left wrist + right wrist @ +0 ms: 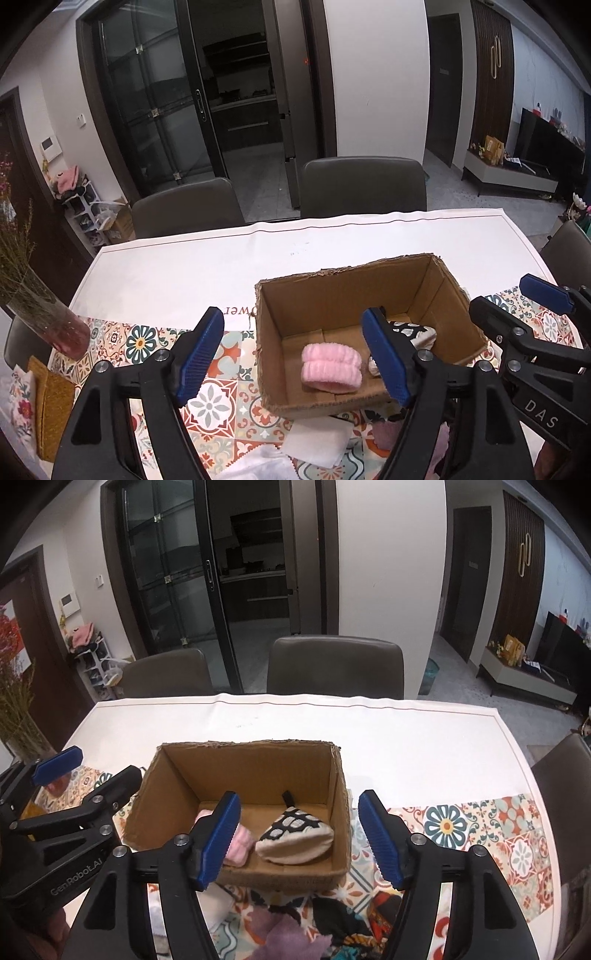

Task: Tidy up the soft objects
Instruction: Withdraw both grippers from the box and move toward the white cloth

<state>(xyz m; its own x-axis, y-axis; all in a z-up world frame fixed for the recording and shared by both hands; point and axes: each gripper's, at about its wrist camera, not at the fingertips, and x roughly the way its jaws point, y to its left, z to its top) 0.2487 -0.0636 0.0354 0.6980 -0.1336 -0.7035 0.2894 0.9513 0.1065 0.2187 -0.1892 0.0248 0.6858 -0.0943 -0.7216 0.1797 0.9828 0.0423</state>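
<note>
patterned tablecloth [144, 343] under my cardboard box [332, 786]; pink roll [330, 367] and spotted pouch [295, 834] lie inside. left gripper [293, 356] and right gripper [301, 838] both released, gripping nothing.

A dining room with white walls [391, 590] and a pale grey tiled floor [461, 679]. Two dark padded chairs [336, 668] stand at the far side of the table [406, 731], before a dark-framed sliding glass door [166, 572] that opens onto an unlit kitchen. To the right, a low cabinet [524, 679] carries a black television [565, 646].
</note>
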